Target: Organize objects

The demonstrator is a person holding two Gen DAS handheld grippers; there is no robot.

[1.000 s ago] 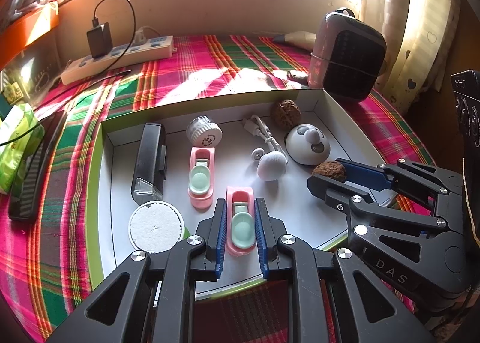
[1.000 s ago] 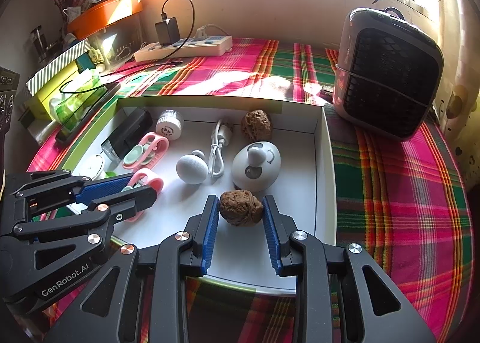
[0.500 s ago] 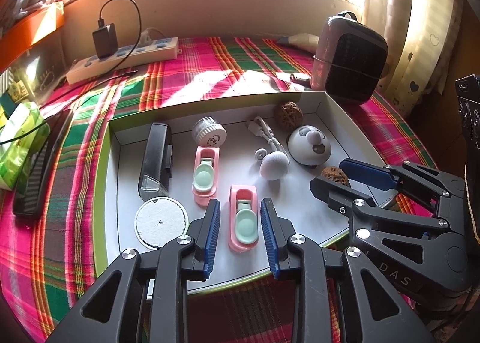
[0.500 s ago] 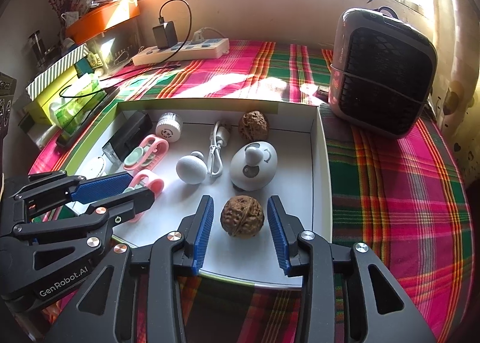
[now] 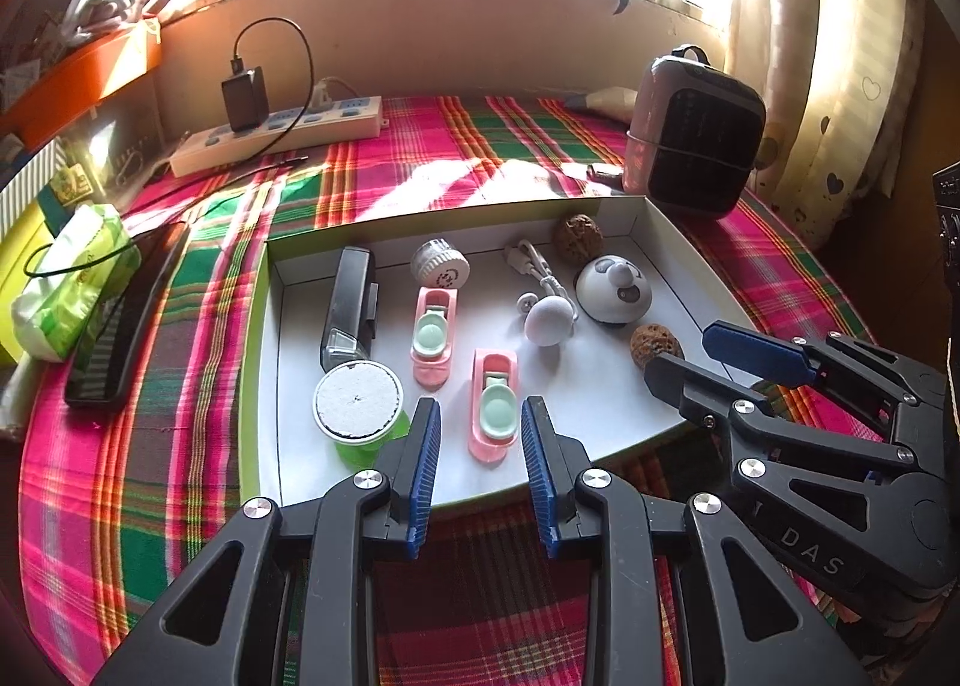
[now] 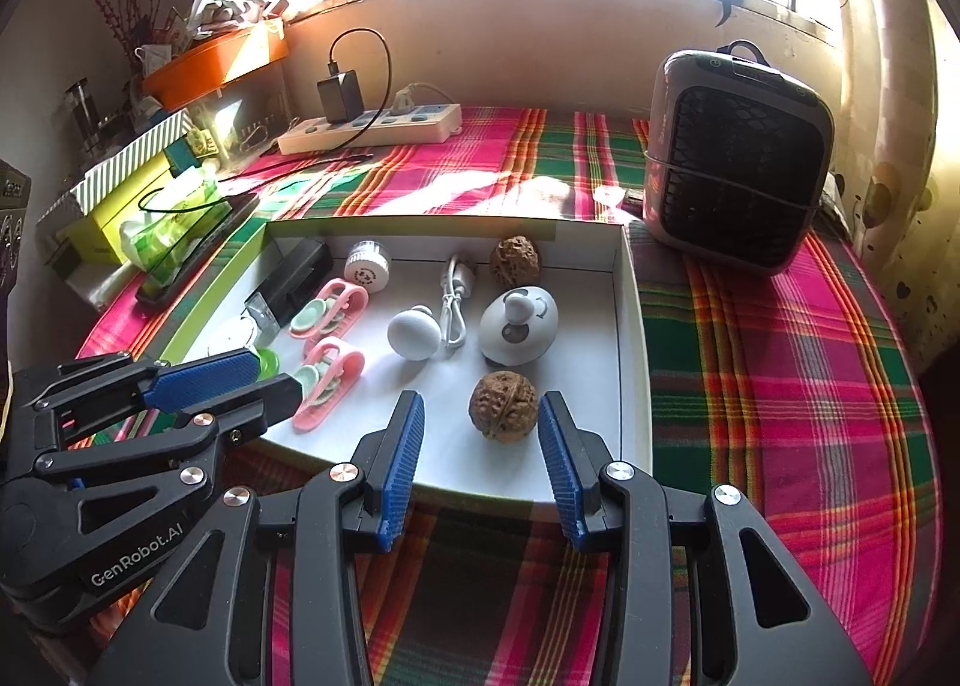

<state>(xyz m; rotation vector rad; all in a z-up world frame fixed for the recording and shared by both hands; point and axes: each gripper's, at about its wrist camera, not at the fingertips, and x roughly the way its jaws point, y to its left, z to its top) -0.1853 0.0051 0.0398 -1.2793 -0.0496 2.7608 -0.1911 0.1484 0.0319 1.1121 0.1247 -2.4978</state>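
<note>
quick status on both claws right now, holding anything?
Left claw: open, holding nothing; pink clip lies free between its fingers.
Right claw: open, holding nothing; walnut sits free on the tray.

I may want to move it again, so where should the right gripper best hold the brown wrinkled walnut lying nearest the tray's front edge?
Probably across the middle of the brown wrinkled walnut, coming from the front edge of the white tray, pads on its left and right flanks. It is rounded, lies free on the floor, and already sits between the open right gripper fingers.
</note>
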